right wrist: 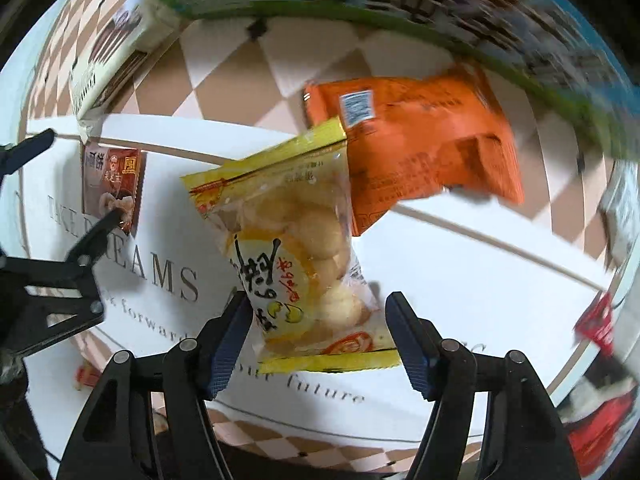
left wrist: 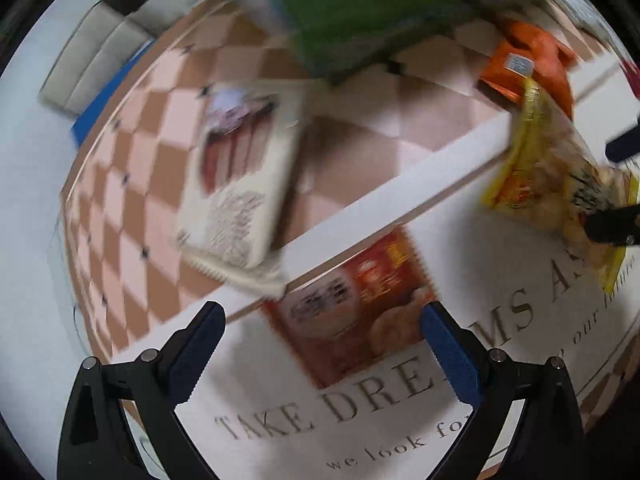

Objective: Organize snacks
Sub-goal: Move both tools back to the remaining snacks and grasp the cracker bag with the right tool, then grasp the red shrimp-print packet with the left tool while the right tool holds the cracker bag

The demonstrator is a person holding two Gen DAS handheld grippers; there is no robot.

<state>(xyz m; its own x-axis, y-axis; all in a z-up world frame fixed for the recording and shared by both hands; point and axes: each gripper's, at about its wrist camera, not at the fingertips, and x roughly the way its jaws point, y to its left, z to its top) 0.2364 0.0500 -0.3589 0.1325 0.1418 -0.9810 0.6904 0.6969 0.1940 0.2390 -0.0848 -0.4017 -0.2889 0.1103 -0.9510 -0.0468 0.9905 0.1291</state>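
My left gripper is open and empty above a red-brown snack pack that lies in a white box lettered "TAKE DREAMS". My right gripper is open, its fingers on either side of a yellow bag of round biscuits that lies in the same box. The yellow bag and the right gripper's dark fingertips show at the right of the left wrist view. The red-brown pack and left gripper show at the left of the right wrist view.
An orange snack bag leans over the box's far rim; it also shows in the left wrist view. A cream snack box lies on the pink checkered cloth. A green mat lies behind. Red packs sit at the right.
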